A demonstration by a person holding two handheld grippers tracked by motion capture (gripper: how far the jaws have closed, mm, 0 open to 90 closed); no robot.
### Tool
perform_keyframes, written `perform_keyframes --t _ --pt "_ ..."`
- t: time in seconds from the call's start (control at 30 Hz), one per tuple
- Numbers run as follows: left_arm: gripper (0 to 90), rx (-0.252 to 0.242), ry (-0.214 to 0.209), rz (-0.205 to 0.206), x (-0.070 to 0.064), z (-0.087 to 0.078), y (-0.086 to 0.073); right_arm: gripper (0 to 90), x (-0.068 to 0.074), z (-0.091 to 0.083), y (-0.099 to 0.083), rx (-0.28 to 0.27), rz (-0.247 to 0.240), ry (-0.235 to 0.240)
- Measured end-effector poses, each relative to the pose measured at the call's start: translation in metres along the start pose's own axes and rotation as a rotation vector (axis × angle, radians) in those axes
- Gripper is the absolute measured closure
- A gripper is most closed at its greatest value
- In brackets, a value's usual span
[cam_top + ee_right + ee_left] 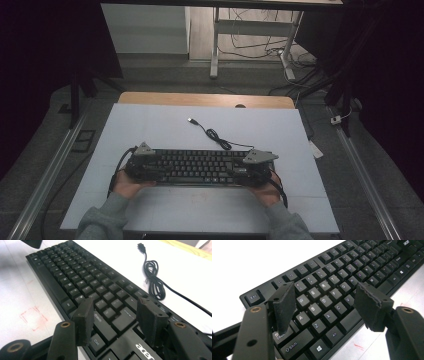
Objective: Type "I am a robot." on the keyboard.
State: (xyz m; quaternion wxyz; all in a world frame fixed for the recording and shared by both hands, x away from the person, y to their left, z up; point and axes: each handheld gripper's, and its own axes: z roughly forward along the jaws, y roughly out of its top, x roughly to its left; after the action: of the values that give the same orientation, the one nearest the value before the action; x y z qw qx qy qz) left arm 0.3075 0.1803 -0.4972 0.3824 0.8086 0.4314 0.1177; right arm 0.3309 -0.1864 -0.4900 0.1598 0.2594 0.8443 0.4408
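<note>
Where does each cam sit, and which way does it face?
High view: above the person's side, facing forward and down on the table; forearms, hands, both grippers.
Left gripper view: rides the left gripper, facing the keyboard; own fingers open.
Right gripper view: rides the right gripper, fingers open.
Shared: keyboard; its cable in two.

Left tool (141, 161) and right tool (256, 165) level, apparently facing inward, jaws open, hands gripping from behind

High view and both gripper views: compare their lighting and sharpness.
High view: dim, dark at the edges, keyboard legends unreadable. Left gripper view: table blown out white, near keys sharp, far keys soft. Right gripper view: bright table, cable crisp, jaws slightly soft.
</note>
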Motion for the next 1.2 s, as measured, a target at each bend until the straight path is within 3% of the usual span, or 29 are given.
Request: perform_keyframes --t 0.2,0.5,0.83,1.2 --pt "33.5 0.003 0.006 0.001 0.001 0.001 0.0 54.3 0.004 0.007 0.008 0.013 -0.006 0.012" --pt "33.0 0.025 0.005 0.014 -0.001 0.005 -0.001 89.0 0.012 0.027 0.025 0.049 -0.025 0.058" --pt "32.9 0.03 0.005 0.016 -0.003 0.005 -0.002 89.6 0.018 0.057 0.037 0.093 -0.051 0.075" --pt "32.6 0.028 0.006 0.021 -0.004 0.006 -0.001 89.6 0.016 0.086 0.041 0.13 -0.043 0.079"
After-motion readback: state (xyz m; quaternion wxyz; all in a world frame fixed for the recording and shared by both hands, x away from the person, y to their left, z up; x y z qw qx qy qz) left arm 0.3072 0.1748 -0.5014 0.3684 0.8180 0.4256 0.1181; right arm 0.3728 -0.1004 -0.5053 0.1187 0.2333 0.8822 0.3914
